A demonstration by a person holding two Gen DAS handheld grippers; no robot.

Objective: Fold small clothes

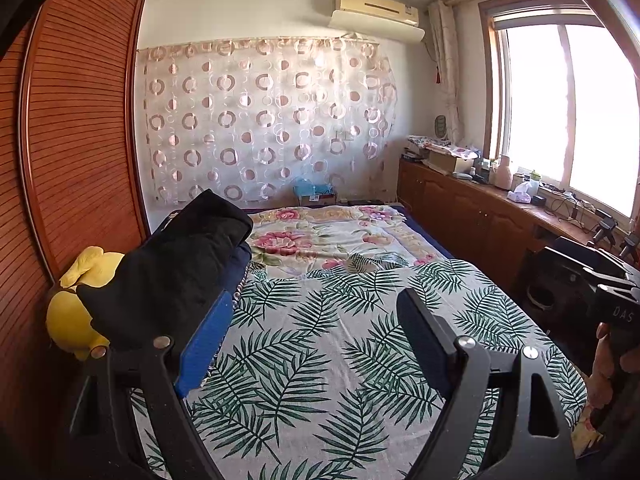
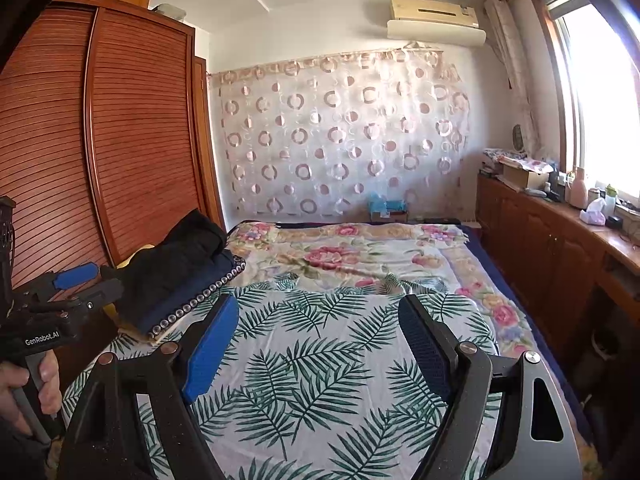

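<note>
A pile of folded dark clothes (image 1: 180, 264) is sitting on the leaf-patterned bedspread, ahead and to the left of both open tongs, touching neither. A soft black garment (image 2: 188, 248) is lying on top, folded into a thick bundle with a rounded far end. Under it a navy blue piece with a row of shiny round studs (image 2: 192, 308) along its near edge is lying flat.

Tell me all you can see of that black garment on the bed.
The black garment is soft, matte, thick-looking cloth, loosely folded into a rumpled bundle. It lies at the bed's left edge, by the wooden wardrobe, on top of a dark blue folded piece with a studded edge. A yellow plush toy sits just behind it. Neither gripper touches it; both hover open over the leaf-print sheet.
</note>
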